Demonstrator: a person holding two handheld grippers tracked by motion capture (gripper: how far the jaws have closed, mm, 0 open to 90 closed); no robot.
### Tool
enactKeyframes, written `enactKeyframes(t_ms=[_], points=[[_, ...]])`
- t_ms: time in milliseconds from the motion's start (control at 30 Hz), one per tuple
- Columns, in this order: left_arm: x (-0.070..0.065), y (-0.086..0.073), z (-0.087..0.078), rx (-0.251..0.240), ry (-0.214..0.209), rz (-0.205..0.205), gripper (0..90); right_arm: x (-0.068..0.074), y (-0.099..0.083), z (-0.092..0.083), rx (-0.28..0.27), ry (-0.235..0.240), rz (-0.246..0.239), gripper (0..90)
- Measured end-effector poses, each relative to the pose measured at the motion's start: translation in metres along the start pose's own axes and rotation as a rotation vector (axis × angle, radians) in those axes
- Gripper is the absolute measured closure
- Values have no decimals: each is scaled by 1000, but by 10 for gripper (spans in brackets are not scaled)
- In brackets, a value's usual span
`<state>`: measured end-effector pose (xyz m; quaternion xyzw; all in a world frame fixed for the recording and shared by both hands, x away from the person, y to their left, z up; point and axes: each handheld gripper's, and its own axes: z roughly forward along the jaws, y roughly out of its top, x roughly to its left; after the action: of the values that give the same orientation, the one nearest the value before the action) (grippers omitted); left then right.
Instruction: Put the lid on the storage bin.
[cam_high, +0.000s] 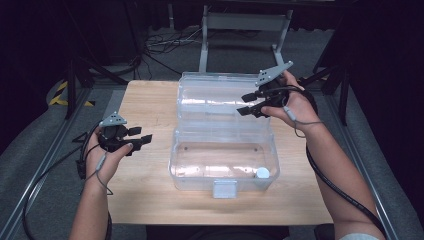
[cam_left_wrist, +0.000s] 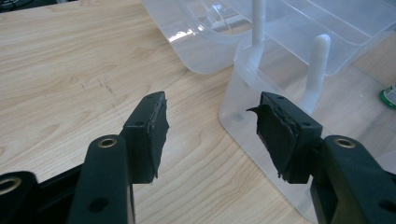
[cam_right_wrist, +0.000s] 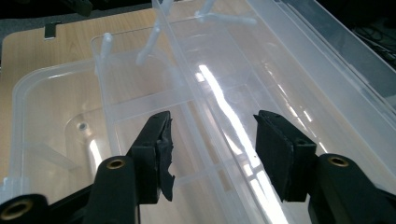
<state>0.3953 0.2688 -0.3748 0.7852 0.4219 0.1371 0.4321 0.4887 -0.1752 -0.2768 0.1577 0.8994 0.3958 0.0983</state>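
A clear plastic box (cam_high: 176, 165) stands open on the wooden table (cam_high: 150, 100), its lid (cam_high: 210, 82) laid back behind it. A small round white thing (cam_high: 262, 173) lies in the box's front right corner. My left gripper (cam_high: 142, 136) hovers open over the wood, left of the box. In the left gripper view its jaws (cam_left_wrist: 212, 109) point at the box's near corner (cam_left_wrist: 243, 100) with nothing between them. My right gripper (cam_high: 245, 104) hangs open over the right side of the lid. In the right gripper view it (cam_right_wrist: 212, 123) looks down on clear compartment walls (cam_right_wrist: 154, 100), holding nothing.
A grey latch (cam_high: 224, 188) sticks out at the box's front edge. White plastic posts (cam_left_wrist: 317, 65) rise at the box's hinge side. A small green and white thing (cam_left_wrist: 389, 96) shows through the box wall. Bare wood lies left of the box; cables and a metal frame (cam_high: 240, 22) lie on the floor behind.
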Motion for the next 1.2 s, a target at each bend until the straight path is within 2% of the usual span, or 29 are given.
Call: enactKeyframes(t_ms=[300,367,433,467,533,600,700,967,1067,1133,1200], points=[[-1,1,-1,-5,-7,0,438,-4,8,23,36,38,5,512],[-1,1,-1,-2,-5,1,438,-6,8,29,52,38,-1,560],[-1,1,-1,-3,-4,5,438,-6,9,31,57,41,-4,566],[-1,1,-1,-3,-2,8,438,-6,9,34,57,48,-22,581],[-2,2,-1,-5,-6,8,438,-6,10,36,76,58,7,611],[-2,2,-1,-5,-8,10,438,-7,11,39,75,54,-17,626],[-2,2,0,-6,-6,10,438,-8,11,43,83,72,-26,645],[-4,3,0,-7,-10,13,438,-5,14,46,106,64,-48,795],[-5,3,-1,-8,-10,18,438,-5,15,46,111,59,-49,806],[-7,4,-2,-9,-10,16,439,-6,13,46,102,78,-23,825],[-7,5,-2,-12,-10,25,439,-7,12,46,100,83,-20,827]])
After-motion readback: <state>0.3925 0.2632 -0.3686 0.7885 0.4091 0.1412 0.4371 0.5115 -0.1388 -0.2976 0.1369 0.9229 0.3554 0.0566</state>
